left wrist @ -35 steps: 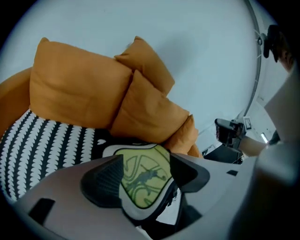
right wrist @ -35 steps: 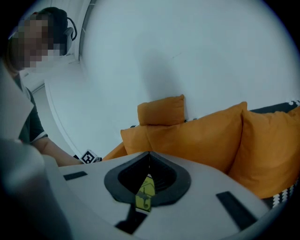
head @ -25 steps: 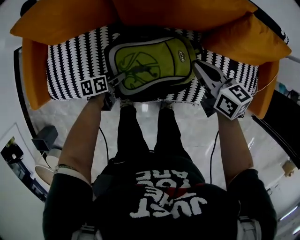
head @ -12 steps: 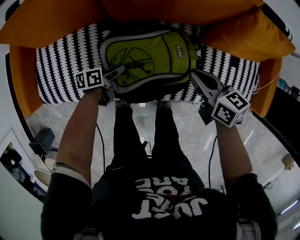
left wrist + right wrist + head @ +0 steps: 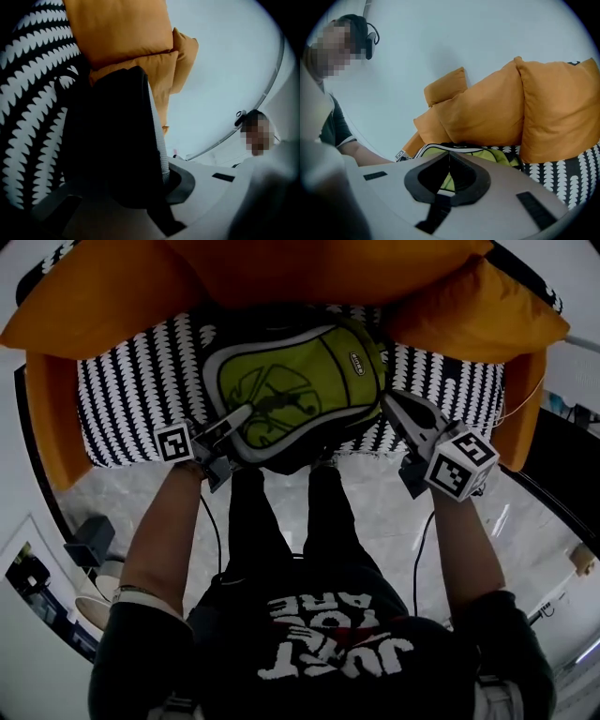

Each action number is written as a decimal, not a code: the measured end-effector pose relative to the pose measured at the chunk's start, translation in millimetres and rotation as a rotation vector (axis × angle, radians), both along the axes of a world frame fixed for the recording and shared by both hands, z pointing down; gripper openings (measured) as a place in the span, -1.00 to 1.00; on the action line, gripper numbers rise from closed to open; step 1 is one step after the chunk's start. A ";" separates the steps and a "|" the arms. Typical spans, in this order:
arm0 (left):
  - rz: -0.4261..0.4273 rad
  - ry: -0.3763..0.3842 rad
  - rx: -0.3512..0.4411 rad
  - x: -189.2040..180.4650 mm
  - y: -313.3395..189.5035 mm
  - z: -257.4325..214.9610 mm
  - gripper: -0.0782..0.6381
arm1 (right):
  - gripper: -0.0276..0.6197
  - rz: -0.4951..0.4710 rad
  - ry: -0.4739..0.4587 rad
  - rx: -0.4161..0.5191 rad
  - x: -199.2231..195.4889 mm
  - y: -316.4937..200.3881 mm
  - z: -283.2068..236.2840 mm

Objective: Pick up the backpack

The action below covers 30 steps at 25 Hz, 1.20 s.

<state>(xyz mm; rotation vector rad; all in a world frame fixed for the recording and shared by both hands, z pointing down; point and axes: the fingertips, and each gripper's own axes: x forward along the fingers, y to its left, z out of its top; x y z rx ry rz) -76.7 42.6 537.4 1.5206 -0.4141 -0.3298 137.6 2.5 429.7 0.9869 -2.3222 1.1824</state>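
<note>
A lime-green and black backpack [image 5: 291, 381] lies on the black-and-white patterned seat [image 5: 131, 399] of an orange sofa. My left gripper [image 5: 239, 418] is shut on the backpack's near left edge, and that edge is raised off the seat. In the left gripper view the pack's dark fabric [image 5: 112, 140] fills the space between the jaws of the left gripper [image 5: 161, 180]. My right gripper [image 5: 389, 401] hovers at the pack's near right corner, shut, with nothing in it. The right gripper view shows the jaw tips of the right gripper [image 5: 449, 154] meeting in front of the green panel [image 5: 487, 154].
Orange cushions [image 5: 469, 310] line the sofa's back and both sides behind the pack. An orange armrest [image 5: 52, 418] stands at the left. The person's legs [image 5: 281, 512] are against the seat's front edge. Cables [image 5: 211, 531] and small objects [image 5: 89, 540] lie on the pale floor.
The left gripper closed on the backpack's near left edge and rose, lifting and tilting that side. The right gripper shifted slightly towards the pack's right corner.
</note>
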 end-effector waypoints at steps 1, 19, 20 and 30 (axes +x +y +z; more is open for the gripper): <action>-0.003 0.039 0.017 3.2 -0.2 -12.2 -0.71 | -0.83 0.008 0.003 0.004 1.8 -1.1 -4.5; 0.073 0.295 0.315 27.6 -22.4 -220.7 -0.71 | -0.83 0.132 -0.036 0.206 44.0 -38.8 -134.2; 0.074 0.296 0.328 27.2 -25.6 -235.0 -0.71 | -0.83 0.138 -0.037 0.220 46.8 -41.4 -144.8; 0.074 0.281 0.510 23.6 -44.2 -375.8 -0.71 | -0.83 0.174 -0.076 0.365 68.9 -58.9 -239.6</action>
